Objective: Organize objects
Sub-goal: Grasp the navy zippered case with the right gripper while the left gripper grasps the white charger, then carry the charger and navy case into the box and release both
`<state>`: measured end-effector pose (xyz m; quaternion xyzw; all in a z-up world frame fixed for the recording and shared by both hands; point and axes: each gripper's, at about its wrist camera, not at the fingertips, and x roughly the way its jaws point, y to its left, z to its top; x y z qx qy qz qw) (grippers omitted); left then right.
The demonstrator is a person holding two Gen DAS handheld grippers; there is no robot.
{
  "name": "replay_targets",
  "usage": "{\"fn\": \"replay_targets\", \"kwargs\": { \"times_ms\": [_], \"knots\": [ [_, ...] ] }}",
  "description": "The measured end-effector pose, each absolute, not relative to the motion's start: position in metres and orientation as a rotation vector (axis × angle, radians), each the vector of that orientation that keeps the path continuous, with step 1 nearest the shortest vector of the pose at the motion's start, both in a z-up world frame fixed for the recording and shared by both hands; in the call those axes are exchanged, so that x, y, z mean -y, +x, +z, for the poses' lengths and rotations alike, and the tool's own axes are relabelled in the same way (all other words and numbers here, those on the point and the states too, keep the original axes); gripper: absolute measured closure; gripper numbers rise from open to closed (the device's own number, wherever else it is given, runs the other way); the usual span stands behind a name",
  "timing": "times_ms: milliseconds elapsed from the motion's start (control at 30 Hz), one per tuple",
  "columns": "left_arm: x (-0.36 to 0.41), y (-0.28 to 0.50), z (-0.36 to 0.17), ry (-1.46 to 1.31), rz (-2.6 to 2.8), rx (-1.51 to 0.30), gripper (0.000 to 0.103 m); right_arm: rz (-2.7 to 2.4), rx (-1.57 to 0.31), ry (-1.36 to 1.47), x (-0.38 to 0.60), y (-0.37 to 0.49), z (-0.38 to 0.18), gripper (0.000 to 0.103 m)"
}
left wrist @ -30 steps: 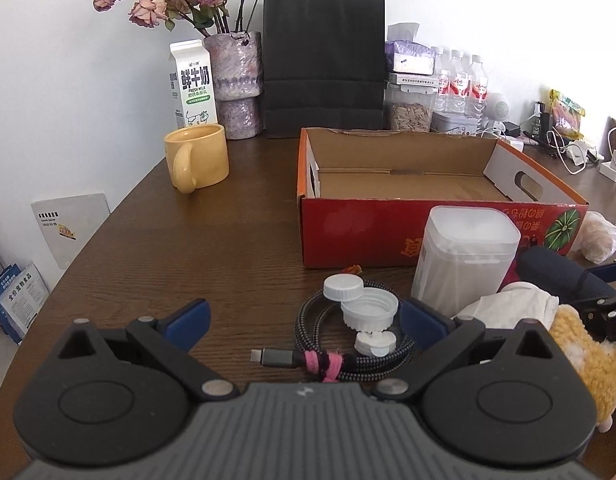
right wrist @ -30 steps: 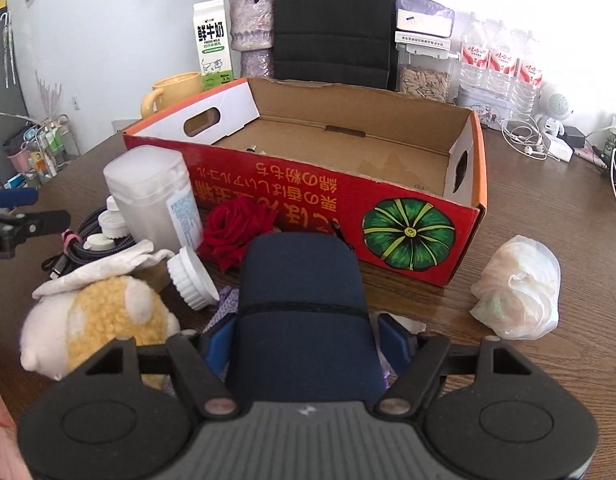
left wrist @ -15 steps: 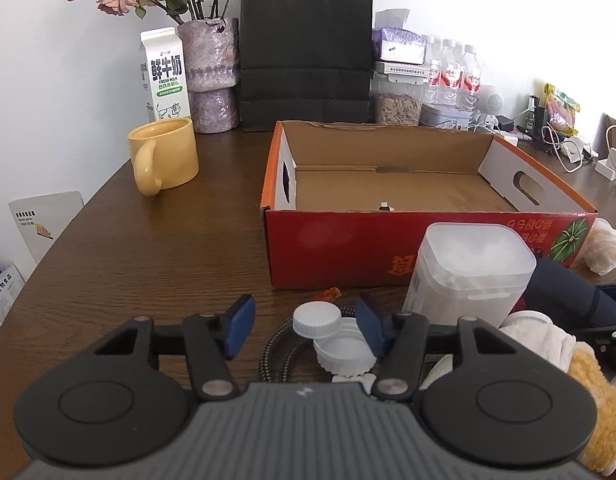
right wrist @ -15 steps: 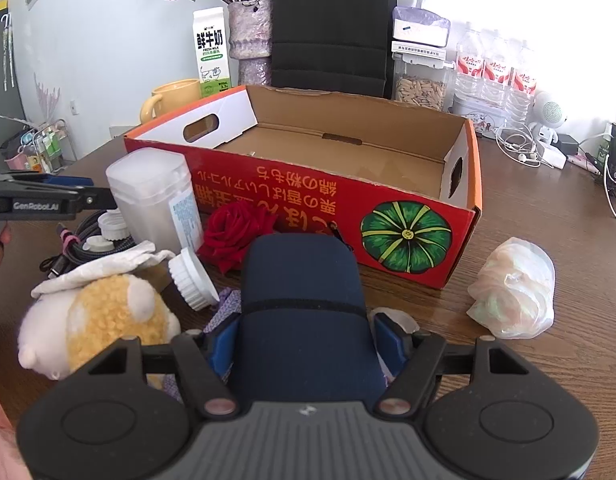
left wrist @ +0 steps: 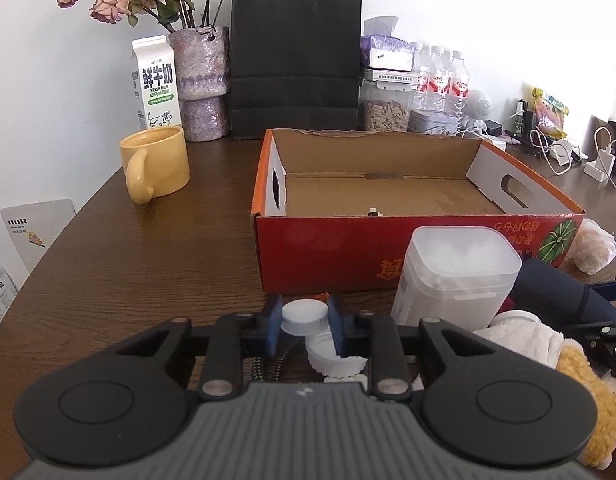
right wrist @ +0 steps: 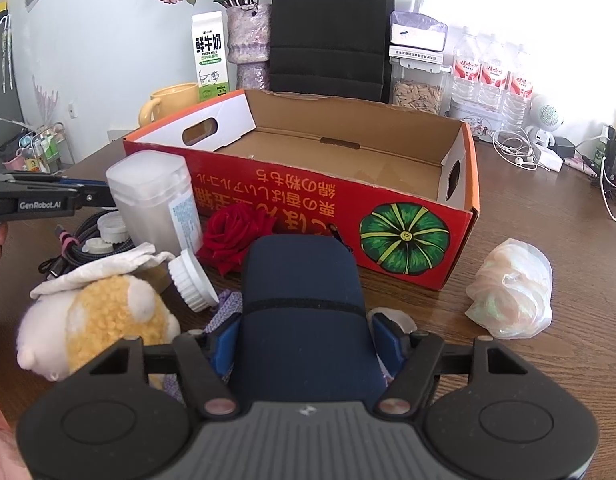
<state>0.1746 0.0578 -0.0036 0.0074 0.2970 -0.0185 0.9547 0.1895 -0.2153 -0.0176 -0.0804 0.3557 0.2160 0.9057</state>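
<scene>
Left hand-held gripper [left wrist: 303, 326] angled downward, jaws just narrowed onto white cap [left wrist: 303, 316]; right [right wrist: 304, 344] clamping navy case [right wrist: 304, 300].

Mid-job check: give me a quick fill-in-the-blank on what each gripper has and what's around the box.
1. The left gripper closes around a white ____.
2. The right gripper holds a navy ____-coloured case.
3. The red cardboard box shows a green ____ picture.
4. The mug is ____.

Missing: cap; blue; pumpkin; yellow
</scene>
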Motion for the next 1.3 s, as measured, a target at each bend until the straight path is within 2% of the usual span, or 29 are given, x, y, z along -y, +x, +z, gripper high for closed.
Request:
{"fn": "replay_targets", "kwargs": {
  "times_ms": [633,1300],
  "knots": [
    [-0.054,0.152,0.020,-0.007,-0.037,-0.504,0.078,0.406,-0.671,-0.107,0.233,0.177,-0.005,0.038],
    [-0.016,0.157,0.059,-0.012,-0.114,-0.386,0.078,0.410,-0.538,-0.113,0.232,0.168,0.037,0.038]
  ]
}}
